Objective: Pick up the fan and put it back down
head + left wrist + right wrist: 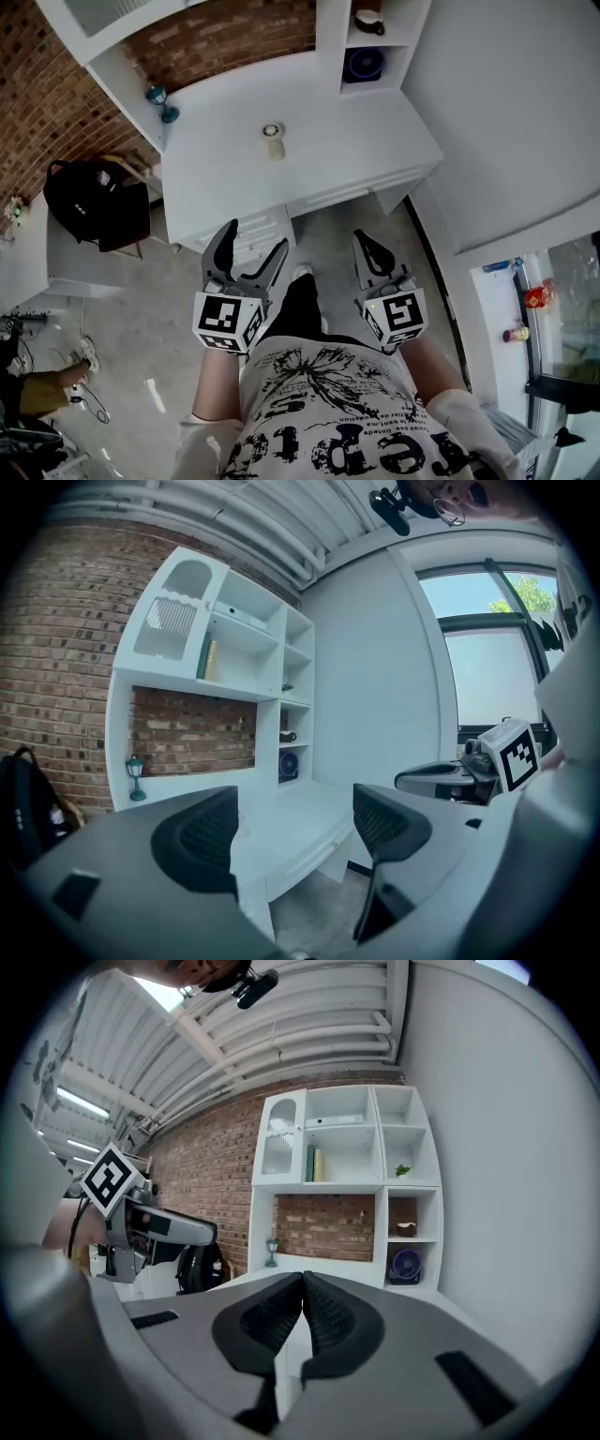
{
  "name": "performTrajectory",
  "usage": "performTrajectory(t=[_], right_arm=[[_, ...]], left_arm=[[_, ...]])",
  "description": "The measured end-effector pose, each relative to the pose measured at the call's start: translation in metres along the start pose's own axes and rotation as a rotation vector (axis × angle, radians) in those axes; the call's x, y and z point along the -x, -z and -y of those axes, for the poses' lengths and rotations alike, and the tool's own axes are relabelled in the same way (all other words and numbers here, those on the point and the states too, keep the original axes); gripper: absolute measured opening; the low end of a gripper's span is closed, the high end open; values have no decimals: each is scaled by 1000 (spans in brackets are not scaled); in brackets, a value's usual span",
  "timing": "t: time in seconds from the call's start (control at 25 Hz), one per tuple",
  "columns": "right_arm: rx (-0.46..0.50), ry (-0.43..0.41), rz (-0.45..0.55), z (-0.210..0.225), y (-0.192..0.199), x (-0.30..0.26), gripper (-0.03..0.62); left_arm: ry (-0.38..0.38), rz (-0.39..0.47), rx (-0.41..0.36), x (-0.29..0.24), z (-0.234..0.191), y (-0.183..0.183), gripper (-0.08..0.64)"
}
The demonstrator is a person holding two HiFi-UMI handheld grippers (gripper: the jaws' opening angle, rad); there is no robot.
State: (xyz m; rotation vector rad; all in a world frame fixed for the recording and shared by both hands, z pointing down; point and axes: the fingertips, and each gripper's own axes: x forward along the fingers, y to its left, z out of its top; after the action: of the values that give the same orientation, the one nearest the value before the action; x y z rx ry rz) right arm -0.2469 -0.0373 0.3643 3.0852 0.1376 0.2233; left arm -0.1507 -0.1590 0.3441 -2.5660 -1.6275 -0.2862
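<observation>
Left gripper (255, 236) (295, 822): jaws wide apart, nothing between them, only desk (356, 141) and floor showing through the gap. Right gripper (364, 239) (302, 1283): jaws pressed together, pad to pad, holding nothing. Both are near the person over the floor, well short of the desk's near edge and touching nothing. Fan (362, 64) (289, 764) (405, 1266) is at the far right of the desk, upright in the lowest shelf cubby; it has a round blue-purple housing with a dark centre facing out. A bowl (368, 19) (406, 1229) sits in the cubby above it. Only the head view shows a small round item (273, 139) with a beige stub lying mid-desk, well apart from the fan; I can't tell what it is. That view also shows a black backpack (89, 202) on a chair to the left. The gripper views add the upper shelves: books (314, 1163) and a brick back wall. A teal lantern (164, 101) (137, 776) (272, 1252) stands at the desk's far left. The left gripper view alone shows the window (492, 672) on the right.
</observation>
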Motion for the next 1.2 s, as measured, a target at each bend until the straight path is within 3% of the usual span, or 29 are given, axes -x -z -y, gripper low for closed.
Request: performTrajectory(t=[0.28,0.64,0.92,1.2], right_arm=[[26,-32,-10,44,-3,-84,15],[48,-103,-53,115,-9,-229,15],[49,-156,-84,147,5,-336,15],[51,-191,-120,154,22,-398,15]], left_arm=[[-44,-23,16,-81,-47,1,370],[-106,-95,80,-225,-130,6,370],[-169,-190,126,-309,-196,40,370],[-184,-332,209,-368,-234,98,370]])
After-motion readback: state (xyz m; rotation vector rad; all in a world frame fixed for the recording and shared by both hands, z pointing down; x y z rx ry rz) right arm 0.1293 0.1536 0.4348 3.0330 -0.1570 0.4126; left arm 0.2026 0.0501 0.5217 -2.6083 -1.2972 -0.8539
